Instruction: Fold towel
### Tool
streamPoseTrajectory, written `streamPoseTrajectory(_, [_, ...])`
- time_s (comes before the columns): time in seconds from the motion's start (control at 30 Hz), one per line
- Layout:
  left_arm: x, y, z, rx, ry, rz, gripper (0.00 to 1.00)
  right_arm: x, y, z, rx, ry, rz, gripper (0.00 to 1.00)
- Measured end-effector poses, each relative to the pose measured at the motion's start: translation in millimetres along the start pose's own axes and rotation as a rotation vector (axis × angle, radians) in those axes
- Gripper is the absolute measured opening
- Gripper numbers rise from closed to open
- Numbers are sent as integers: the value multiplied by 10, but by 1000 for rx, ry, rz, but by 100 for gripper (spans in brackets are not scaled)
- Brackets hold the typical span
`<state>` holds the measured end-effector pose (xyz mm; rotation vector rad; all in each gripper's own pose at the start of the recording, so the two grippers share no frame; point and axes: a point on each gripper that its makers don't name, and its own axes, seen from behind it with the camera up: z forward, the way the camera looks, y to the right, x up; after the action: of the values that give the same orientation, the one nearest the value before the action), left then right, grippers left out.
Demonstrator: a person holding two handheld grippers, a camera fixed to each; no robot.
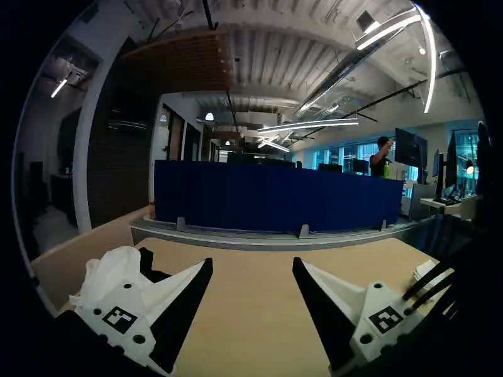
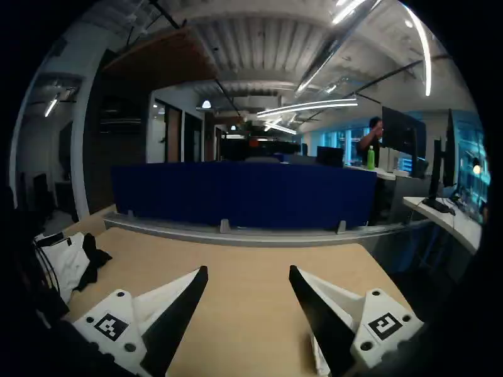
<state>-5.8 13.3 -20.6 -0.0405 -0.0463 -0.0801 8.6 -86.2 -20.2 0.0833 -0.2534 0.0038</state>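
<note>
A crumpled white towel (image 1: 112, 269) lies on the wooden table (image 1: 251, 308), just behind and partly over my left gripper's left finger; a black piece (image 1: 148, 262) sits against it. My left gripper (image 1: 251, 261) is open above bare table, with nothing between its fingers. In the right gripper view the same white towel (image 2: 66, 262) with the black piece (image 2: 95, 256) lies far to the left on the table (image 2: 248, 301). My right gripper (image 2: 248, 269) is open and empty. A scrap of white (image 2: 318, 359) shows low beside its right finger.
A blue partition (image 1: 276, 198) on a grey rail closes the table's far edge. At the right in the left gripper view, a white object (image 1: 426, 270) lies under black cables. Desks with monitors (image 2: 434, 169) and a standing person (image 1: 380, 160) are beyond.
</note>
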Motion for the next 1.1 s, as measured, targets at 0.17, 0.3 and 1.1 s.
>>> streamPoseTrajectory(0.17, [-190, -73, 39, 16, 22, 20, 94, -43, 4, 105, -19, -44, -24, 100])
streamPoseTrajectory(0.3, [-370, -172, 99, 32, 35, 20, 94, -67, 3, 189, -36, -64, -69, 100])
streamPoseTrajectory(1.1, [-1204, -282, 252, 74, 69, 34, 94, -268, -360, 448, -6, -42, -141, 100])
